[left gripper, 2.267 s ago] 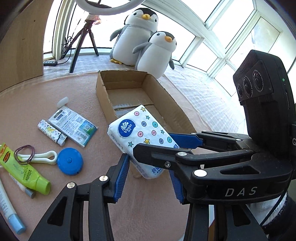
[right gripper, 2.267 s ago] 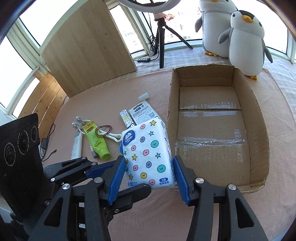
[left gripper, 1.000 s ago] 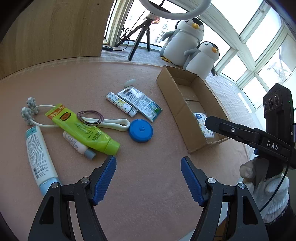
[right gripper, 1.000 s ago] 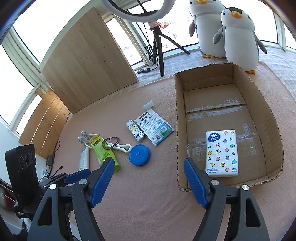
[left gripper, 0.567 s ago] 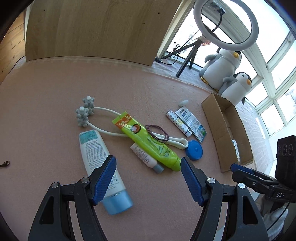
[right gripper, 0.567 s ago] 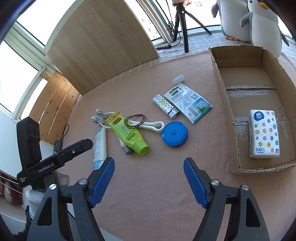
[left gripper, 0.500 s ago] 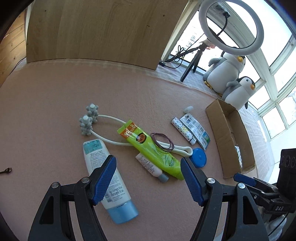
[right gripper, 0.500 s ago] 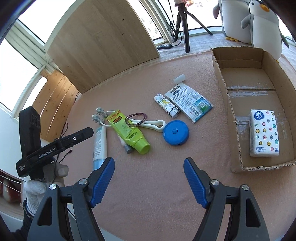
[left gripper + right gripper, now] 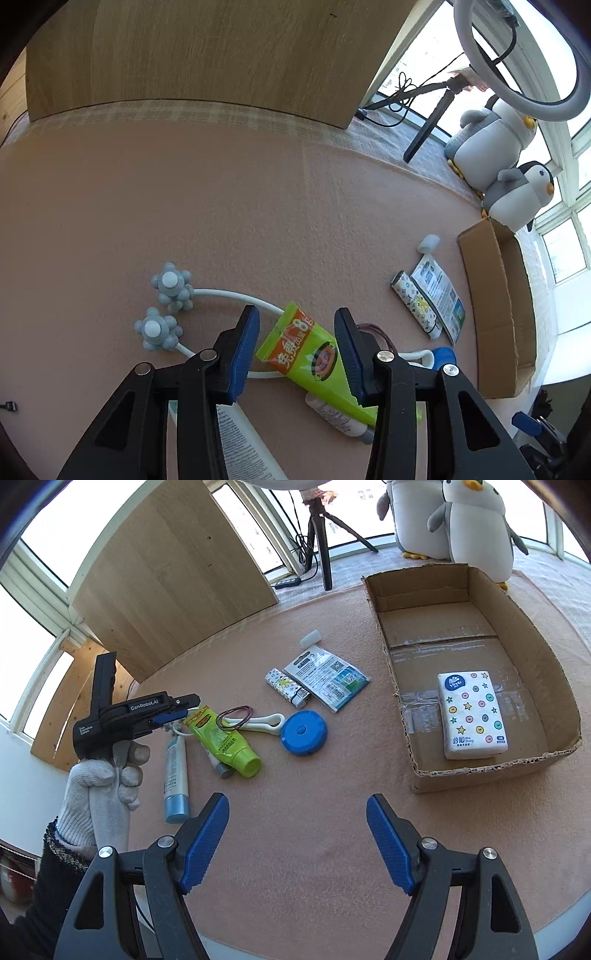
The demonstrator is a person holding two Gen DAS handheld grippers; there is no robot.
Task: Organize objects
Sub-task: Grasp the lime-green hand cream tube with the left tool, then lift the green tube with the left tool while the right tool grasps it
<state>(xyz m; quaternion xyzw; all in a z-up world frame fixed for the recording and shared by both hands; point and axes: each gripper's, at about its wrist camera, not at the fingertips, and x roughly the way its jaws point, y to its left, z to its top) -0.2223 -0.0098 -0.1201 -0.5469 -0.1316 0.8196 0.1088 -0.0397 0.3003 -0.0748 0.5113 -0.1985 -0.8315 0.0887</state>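
In the left wrist view, the left gripper (image 9: 295, 345) was lowered over the pink mat (image 9: 221, 206), its blue-padded fingers (image 9: 242, 350) parted to either side of the crimped end of a green tube (image 9: 314, 363) without visibly touching it. The tube lay across the white handle of a massage roller (image 9: 168, 306) with two grey knobbed heads. A white tube with a blue cap (image 9: 243, 439) lay beneath the gripper body, and a small white bottle (image 9: 338, 415) lay against the green tube. Further right lay a patterned stick (image 9: 415, 308), a printed sachet (image 9: 439, 291) and a small white cap (image 9: 428, 243), near the cardboard box (image 9: 491, 306). In the right wrist view, the right gripper (image 9: 297, 843) was held above bare mat with its fingers spread wide and holding nothing. A gloved hand (image 9: 101, 775) held the left gripper at the green tube's flat end. Hair ties (image 9: 234, 716) rested on that tube, and a blue round tape measure (image 9: 303, 733) sat just beside the roller's handle. A tissue pack (image 9: 471, 712) lay flat inside the box, toward its near end. Two plush penguins (image 9: 476, 520) stood beyond the box.
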